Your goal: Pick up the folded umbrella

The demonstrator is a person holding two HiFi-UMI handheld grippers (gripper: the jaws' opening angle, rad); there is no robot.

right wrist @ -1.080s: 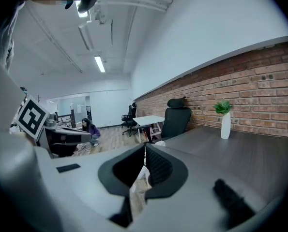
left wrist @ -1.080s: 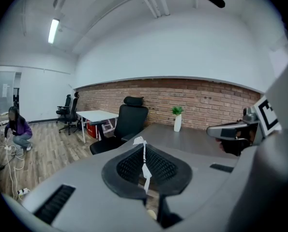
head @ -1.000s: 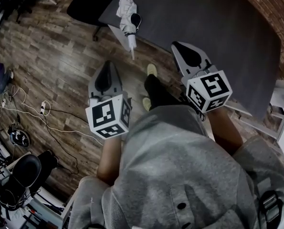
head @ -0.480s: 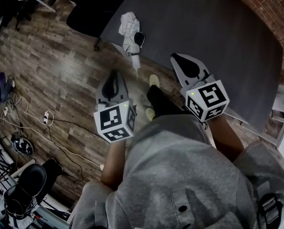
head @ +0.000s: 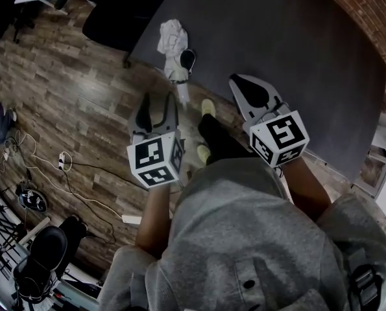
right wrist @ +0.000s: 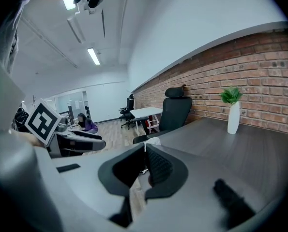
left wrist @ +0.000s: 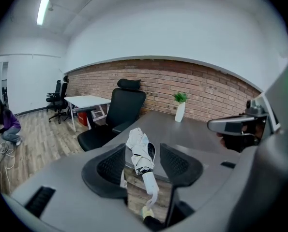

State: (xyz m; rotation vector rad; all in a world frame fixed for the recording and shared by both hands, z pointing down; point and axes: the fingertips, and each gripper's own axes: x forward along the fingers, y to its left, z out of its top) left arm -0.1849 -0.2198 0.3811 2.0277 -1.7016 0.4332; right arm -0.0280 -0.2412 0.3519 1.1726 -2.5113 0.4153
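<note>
Spotted folded umbrella [head: 175, 50] on counter [head: 296, 57] edge, handle overhanging, 12 o'clock off left tongs [head: 157, 103]. Opening on left tongs, umbrella framed ahead, untouched. Clenched and empty on right tongs [head: 234, 78].

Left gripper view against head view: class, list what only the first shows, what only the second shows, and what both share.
Only the left gripper view: the ceiling light and the green plant. Only the head view: the person's grey hoodie and the marker cube on the left gripper. Both: the folded umbrella lying at the edge of the dark table, the black chair, and the left gripper's opening jaws, with the umbrella ahead of them, not yet gripped.
</note>
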